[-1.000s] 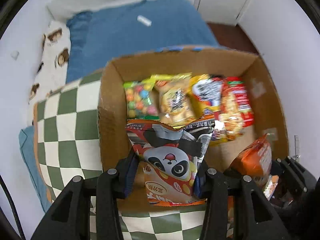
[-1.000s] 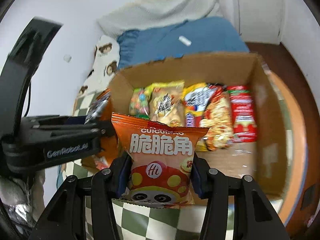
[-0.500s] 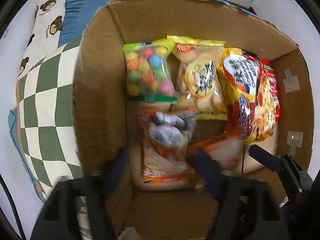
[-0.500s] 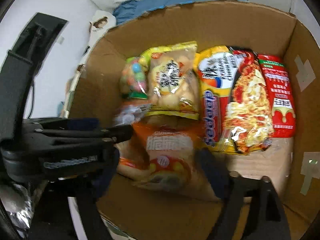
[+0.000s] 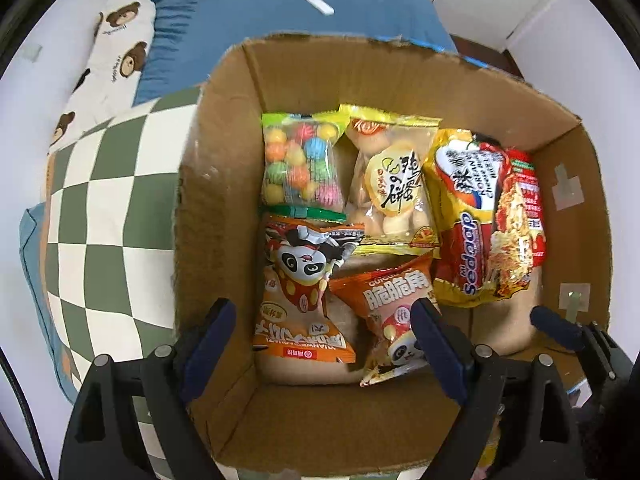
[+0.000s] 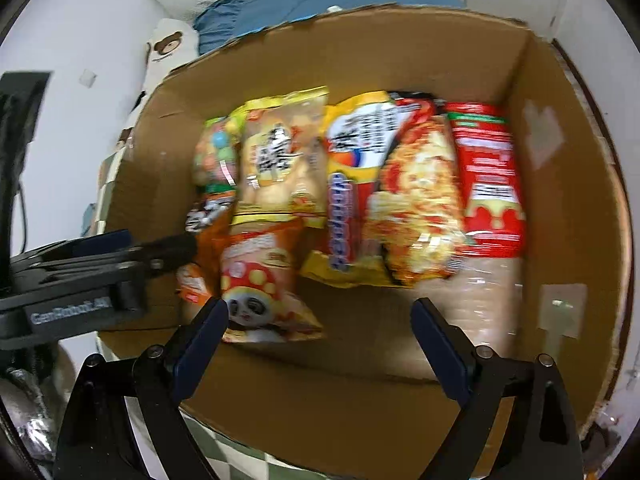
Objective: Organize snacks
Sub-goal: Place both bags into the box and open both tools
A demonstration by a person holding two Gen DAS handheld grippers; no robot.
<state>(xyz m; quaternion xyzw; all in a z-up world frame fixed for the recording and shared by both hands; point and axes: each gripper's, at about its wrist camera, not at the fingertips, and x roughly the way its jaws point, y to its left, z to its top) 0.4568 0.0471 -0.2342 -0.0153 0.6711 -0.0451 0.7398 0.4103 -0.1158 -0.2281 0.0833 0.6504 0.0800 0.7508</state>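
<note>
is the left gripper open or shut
Open. The left gripper has its fingers spread wide above the box, and the panda bag lies free between them.

Inside the cardboard box [image 5: 216, 184], bare floor is showing along the near wall and in the near right corner. Snack packets are filling the far half, from the candy bag [image 5: 300, 160] by the box's left wall to the noodle packs [image 5: 484, 220]. Two panda packets [image 5: 300, 296] are taking up the near left. The box's tall walls are hemming in every side, leaving entry only from above.
</note>
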